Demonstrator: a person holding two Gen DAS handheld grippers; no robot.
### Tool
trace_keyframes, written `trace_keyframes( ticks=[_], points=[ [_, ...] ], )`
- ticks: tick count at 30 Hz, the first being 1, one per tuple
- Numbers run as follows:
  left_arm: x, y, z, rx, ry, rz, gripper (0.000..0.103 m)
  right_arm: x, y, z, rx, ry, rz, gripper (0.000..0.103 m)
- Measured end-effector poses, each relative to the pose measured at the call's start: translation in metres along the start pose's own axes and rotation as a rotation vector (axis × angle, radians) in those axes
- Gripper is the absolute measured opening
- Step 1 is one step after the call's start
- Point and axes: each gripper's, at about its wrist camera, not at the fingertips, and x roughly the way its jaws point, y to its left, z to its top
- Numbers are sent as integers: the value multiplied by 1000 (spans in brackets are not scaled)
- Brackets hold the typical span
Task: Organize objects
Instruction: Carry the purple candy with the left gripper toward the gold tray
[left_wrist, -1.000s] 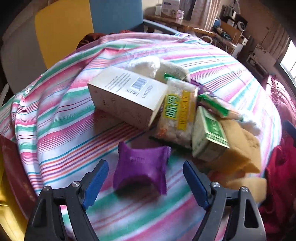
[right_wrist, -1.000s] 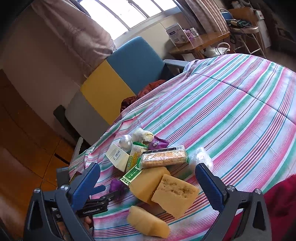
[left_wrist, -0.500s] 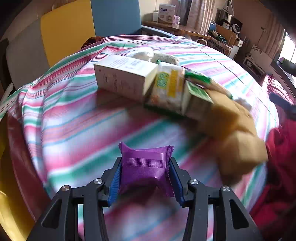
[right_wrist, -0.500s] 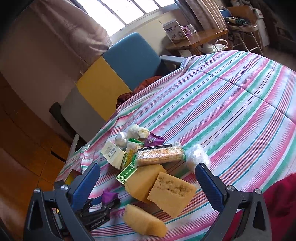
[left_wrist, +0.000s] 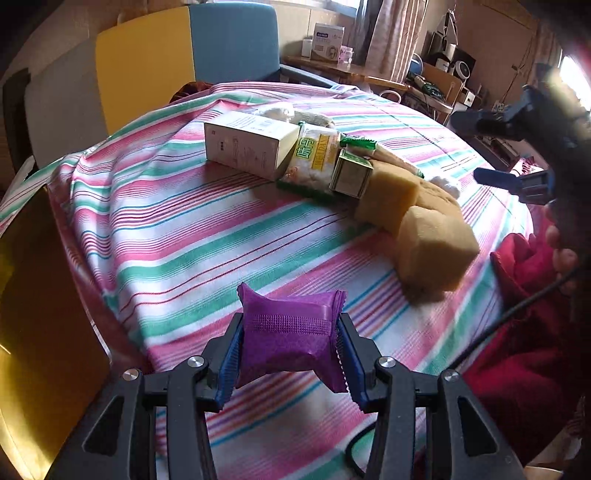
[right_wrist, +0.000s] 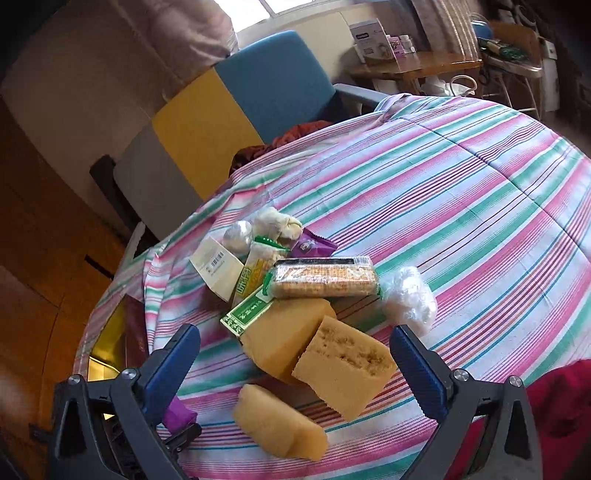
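**Purple packet gripped and carried off from the pile**

A second ago the left gripper (left_wrist: 290, 349) stood wide open with the purple packet (left_wrist: 291, 332) lying on the striped cloth (left_wrist: 166, 229) between its fingers. The jaws have since closed, and the pads now press both sides of the packet at the lower middle of the left wrist frame. The pile of boxes and sponges has receded toward the upper right. In the right wrist view, the packet has slid to the lower left corner.

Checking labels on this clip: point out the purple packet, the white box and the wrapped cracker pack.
purple packet (left_wrist: 290, 341), left wrist view, middle of its wrapper.
white box (left_wrist: 243, 149), left wrist view, its long side face.
cracker pack (right_wrist: 325, 277), right wrist view, middle of its clear wrapper.
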Motion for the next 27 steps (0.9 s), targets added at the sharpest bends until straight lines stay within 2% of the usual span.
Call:
trace_keyframes(
  ticks=[5,13,20,27],
  points=[
    [-3,3,6,-19,-19,-15,48,9,8,-3,-37,50,9,103],
    [-24,10,1,-46,-54,-24,49,31,40,-19,-185,202,132,103],
    [-33,12,-1,-53,-73,-23,49,45,53,-34,-265,299,126,103],
    [-41,16,-2,-66,-90,-22,49,52,57,-40,-301,335,95,103]
  ],
)
